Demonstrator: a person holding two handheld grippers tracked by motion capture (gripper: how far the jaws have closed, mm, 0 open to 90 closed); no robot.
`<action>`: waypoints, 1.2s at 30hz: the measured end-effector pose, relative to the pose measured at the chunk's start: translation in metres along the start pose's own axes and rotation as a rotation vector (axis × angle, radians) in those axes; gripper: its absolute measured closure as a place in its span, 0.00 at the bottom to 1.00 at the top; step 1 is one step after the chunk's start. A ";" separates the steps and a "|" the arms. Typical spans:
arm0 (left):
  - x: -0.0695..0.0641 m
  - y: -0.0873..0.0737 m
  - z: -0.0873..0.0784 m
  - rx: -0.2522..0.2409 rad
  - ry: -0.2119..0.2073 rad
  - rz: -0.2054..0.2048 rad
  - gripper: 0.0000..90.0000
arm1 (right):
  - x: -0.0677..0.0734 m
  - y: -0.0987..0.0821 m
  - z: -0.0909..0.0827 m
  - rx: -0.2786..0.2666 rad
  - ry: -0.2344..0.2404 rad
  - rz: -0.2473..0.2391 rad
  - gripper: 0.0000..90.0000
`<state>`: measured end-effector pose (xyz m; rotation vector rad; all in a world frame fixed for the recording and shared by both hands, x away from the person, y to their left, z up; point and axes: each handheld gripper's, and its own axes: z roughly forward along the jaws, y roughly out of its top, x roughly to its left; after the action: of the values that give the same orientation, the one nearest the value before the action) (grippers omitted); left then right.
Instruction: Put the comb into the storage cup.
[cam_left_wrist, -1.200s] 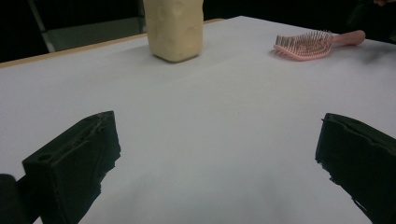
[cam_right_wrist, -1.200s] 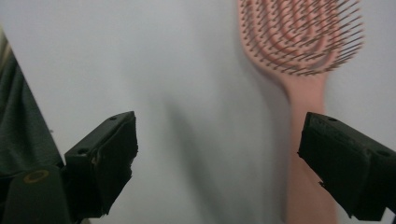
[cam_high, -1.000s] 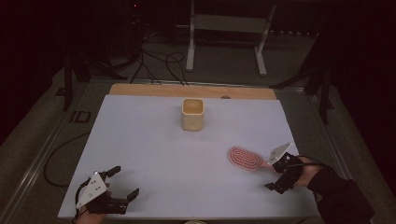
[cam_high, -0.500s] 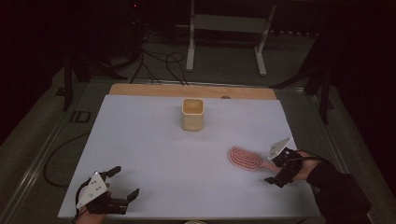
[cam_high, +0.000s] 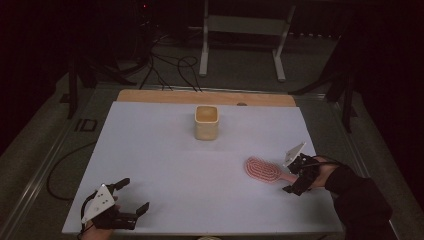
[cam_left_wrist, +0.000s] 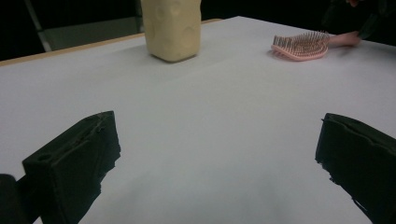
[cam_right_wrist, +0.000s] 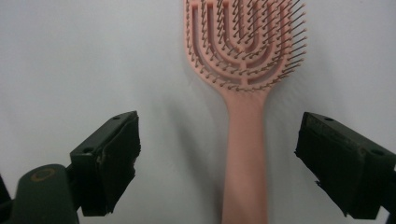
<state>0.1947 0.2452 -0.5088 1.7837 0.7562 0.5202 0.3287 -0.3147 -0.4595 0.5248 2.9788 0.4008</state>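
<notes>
White table (cam_high: 165, 165); right tool (cam_right_wrist: 217, 158) open astride pink hairbrush (cam_right_wrist: 245, 70) handle.

Legible text, labels, brands, numbers, signs: none. You will find no lettering on anything in front of you.

- Pink hairbrush (cam_right_wrist: 243, 93): handle and bristle pad plain, no brand mark you can read.
- Cream cup (cam_high: 206, 122): walls dimpled, unprinted.
- White table sheet (cam_high: 165, 165): blank.
- Grey plate on your left gripper (cam_high: 131, 200): no marking visible from the high view.
- Your right gripper (cam_right_wrist: 217, 158): black jaws bare; a small round ring on the left jaw's mount, too blurred for you to read as a sign.
</notes>
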 end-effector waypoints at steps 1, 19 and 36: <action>0.000 0.000 0.000 -0.001 0.000 0.000 0.00 | 0.000 0.000 0.001 -0.010 0.005 0.010 0.15; 0.000 0.000 0.000 -0.002 -0.001 -0.002 0.00 | -0.008 0.007 0.013 0.047 0.018 -0.044 0.41; 0.000 -0.001 0.001 -0.005 0.000 -0.003 0.00 | -0.014 0.013 0.021 0.121 -0.025 -0.064 0.65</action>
<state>0.1951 0.2451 -0.5096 1.7773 0.7568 0.5200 0.3484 -0.3027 -0.4758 0.4394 2.9996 0.2085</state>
